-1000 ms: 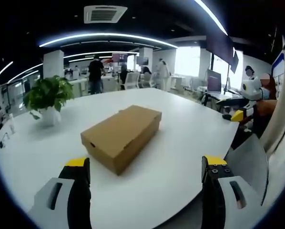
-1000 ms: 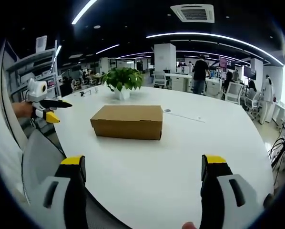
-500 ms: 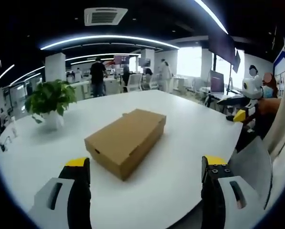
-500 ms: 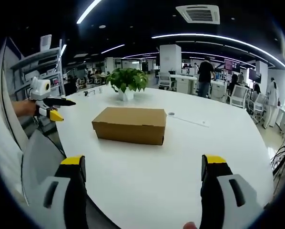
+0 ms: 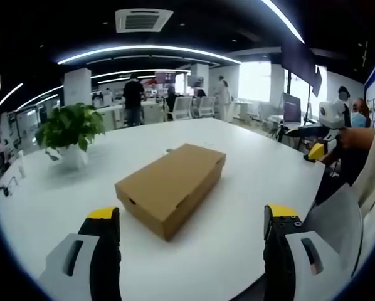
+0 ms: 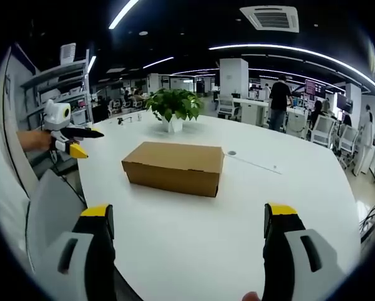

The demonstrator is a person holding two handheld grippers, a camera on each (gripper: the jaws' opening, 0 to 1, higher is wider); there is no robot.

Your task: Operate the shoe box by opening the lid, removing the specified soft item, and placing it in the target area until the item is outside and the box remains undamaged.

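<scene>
In the left gripper view, going left to right, we see a leafy potted plant (image 5: pixel 70 128) in a white pot at mid left, then the shoe box (image 5: pixel 170 185) at the centre of the frame, lying on the white table (image 5: pixel 250 188) with its lid down. It is plain brown cardboard, matte, a long low rectangle with crisp edges, and one short end faces us. The left gripper (image 5: pixel 190 219) rises from the bottom of the frame with its yellow-tipped jaws spread wide and nothing between them, well short of the box. The right gripper (image 6: pixel 190 219) is likewise released and empty.

In the right gripper view the box sits centre frame, long side towards us, the plant behind it.

We judge the task is at its start: approach, lid not yet lifted. The next move calls for bringing a jaw under the lid's edge and raising it gently, since thin card creases easily. The soft item is hidden inside.
</scene>
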